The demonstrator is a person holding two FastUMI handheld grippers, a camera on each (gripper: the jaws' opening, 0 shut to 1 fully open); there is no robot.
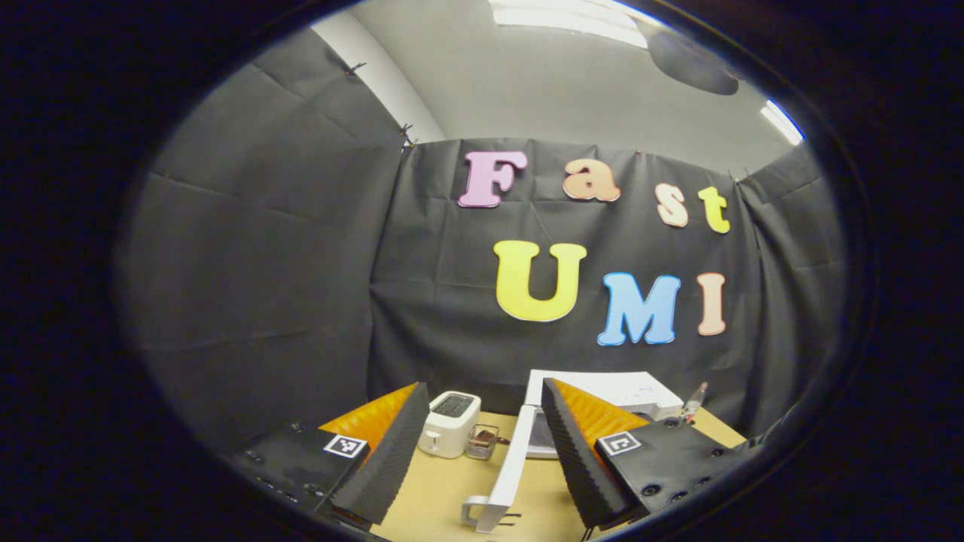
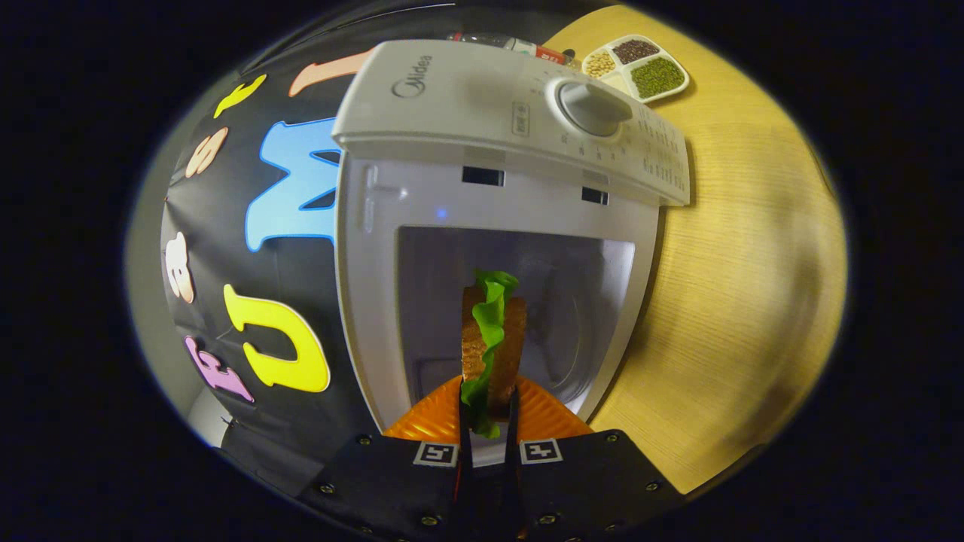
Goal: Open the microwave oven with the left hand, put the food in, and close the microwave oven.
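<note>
Two fingers of the right gripper (image 2: 488,421) clamp a brown toasted sandwich with a green lettuce leaf (image 2: 491,342), which stands on edge between them in the right gripper view. The sandwich sits right in front of the open cavity (image 2: 557,301) of the white microwave oven (image 2: 489,113); whether it is already inside I cannot tell. This view is rolled to one side, so the oven's control panel with its round grey dial (image 2: 595,108) lies across the top. Beyond the dial, a white divided dish of beans and grains (image 2: 636,66) rests on the light wooden table (image 2: 738,263), with a clear bottle (image 2: 512,44) beside it behind the oven.

In the left gripper view, the left gripper (image 1: 482,444) is spread wide and grips nothing, held back from the oven. Between its fingers the microwave's white door (image 1: 506,474) stands swung open, edge-on, with its handle toward the camera. The oven body (image 1: 610,391) sits behind it. To the left of the door, a small clear container (image 1: 482,442) and a white toaster (image 1: 449,423) stand on the table (image 1: 437,489).
</note>
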